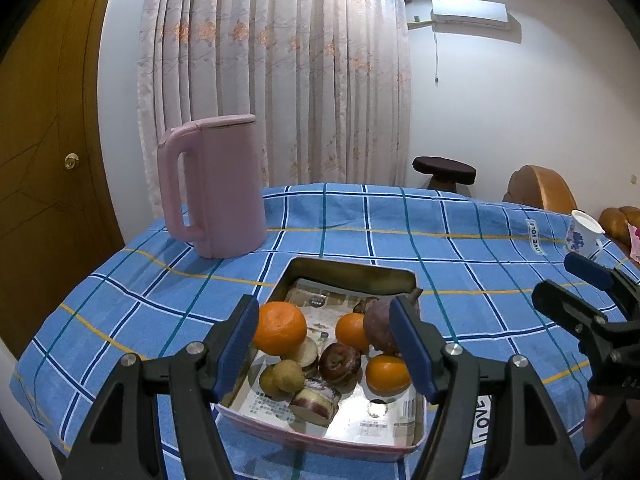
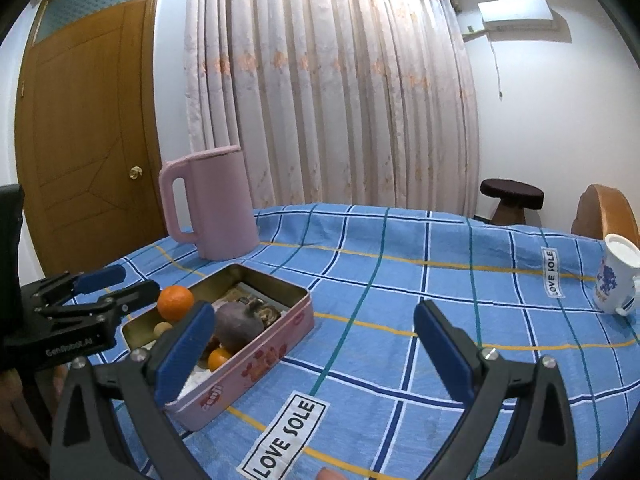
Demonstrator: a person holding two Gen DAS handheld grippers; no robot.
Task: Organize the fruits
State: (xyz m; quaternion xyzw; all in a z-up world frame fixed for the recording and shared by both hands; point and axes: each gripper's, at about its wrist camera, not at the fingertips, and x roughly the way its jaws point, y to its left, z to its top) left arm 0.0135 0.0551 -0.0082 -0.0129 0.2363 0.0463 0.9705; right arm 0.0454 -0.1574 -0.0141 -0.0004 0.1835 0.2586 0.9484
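A pink metal tin (image 1: 320,438) on the blue checked tablecloth holds several fruits. Among them are a big orange (image 1: 279,328) at its left side, two smaller oranges (image 1: 351,330) (image 1: 387,374), a dark purple fruit (image 1: 380,330), a brown wrinkled fruit (image 1: 339,362) and a kiwi-like fruit (image 1: 286,376). My left gripper (image 1: 326,344) hovers open over the tin, and the big orange lies close beside its left pad. My right gripper (image 2: 314,356) stands open over bare cloth to the right of the tin (image 2: 256,360), with nothing between its fingers. The left gripper (image 2: 138,280) also shows at the left edge of the right wrist view.
A tall pink jug (image 1: 216,188) stands behind the tin at the table's far left. A white mug with blue flowers (image 2: 616,276) sits near the right edge. A dark stool (image 2: 512,196) and a wooden chair (image 2: 608,212) stand beyond the table.
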